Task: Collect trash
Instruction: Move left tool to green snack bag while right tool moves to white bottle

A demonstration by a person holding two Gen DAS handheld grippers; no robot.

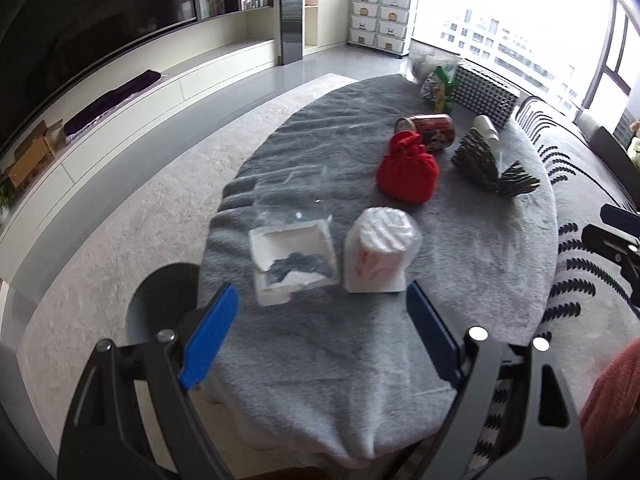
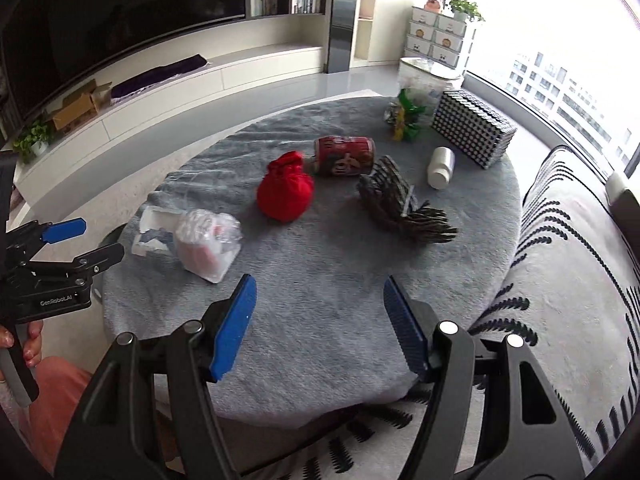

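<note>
Trash lies on a round table under a grey cloth (image 1: 320,360) (image 2: 320,332). Nearest my open, empty left gripper (image 1: 320,300) are a torn white packet in clear plastic (image 1: 292,260) (image 2: 154,232) and a plastic-wrapped white roll (image 1: 380,252) (image 2: 208,244). Farther back lie a red cloth pouch (image 1: 408,172) (image 2: 285,192), a red can on its side (image 1: 430,130) (image 2: 346,156), a dark striped wrapper (image 1: 484,164) (image 2: 400,204), a white bottle (image 1: 486,126) (image 2: 440,166) and green wrappers (image 1: 440,88) (image 2: 406,116). My right gripper (image 2: 318,292) is open and empty above the near cloth.
A black-and-white patterned box (image 1: 480,92) (image 2: 474,132) stands at the table's far right. A patterned sofa (image 2: 580,280) is on the right. A dark round stool (image 1: 160,300) stands left of the table. A low TV bench (image 1: 120,120) runs along the left wall.
</note>
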